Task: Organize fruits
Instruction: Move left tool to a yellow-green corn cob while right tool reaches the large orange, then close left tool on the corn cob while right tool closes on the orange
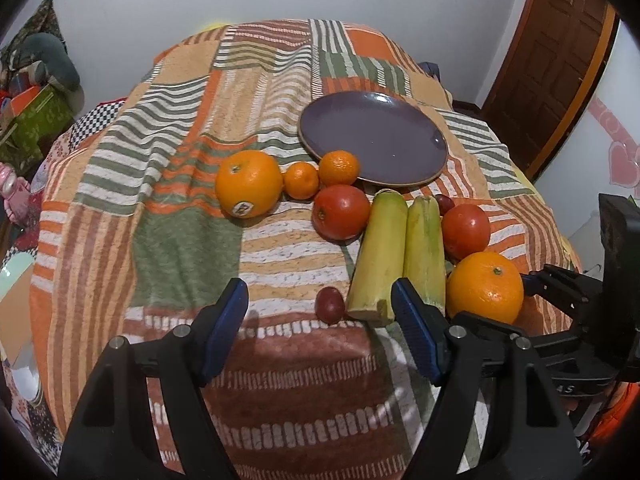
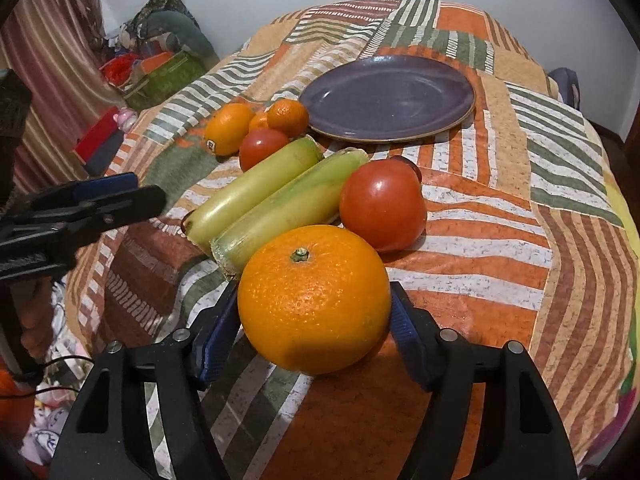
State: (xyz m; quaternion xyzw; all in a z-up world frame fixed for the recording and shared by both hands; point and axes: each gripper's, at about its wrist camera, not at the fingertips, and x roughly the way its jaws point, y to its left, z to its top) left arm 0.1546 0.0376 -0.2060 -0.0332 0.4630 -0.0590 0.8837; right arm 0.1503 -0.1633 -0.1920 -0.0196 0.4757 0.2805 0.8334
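In the left wrist view, the left gripper (image 1: 320, 312) is held open above the patchwork cover (image 1: 180, 240), with nothing between its pads. A grape (image 1: 330, 305) is seen just beyond it, beside two corn cobs (image 1: 396, 248). The purple plate (image 1: 374, 138) is placed further back.

In the right wrist view, the near orange (image 2: 314, 298) is enclosed by the right gripper (image 2: 312, 320), both pads touching its sides. A tomato (image 2: 382, 204) is seen just behind the orange.

Grape (image 2: 414, 168) mostly behind tomato (image 2: 382, 204)
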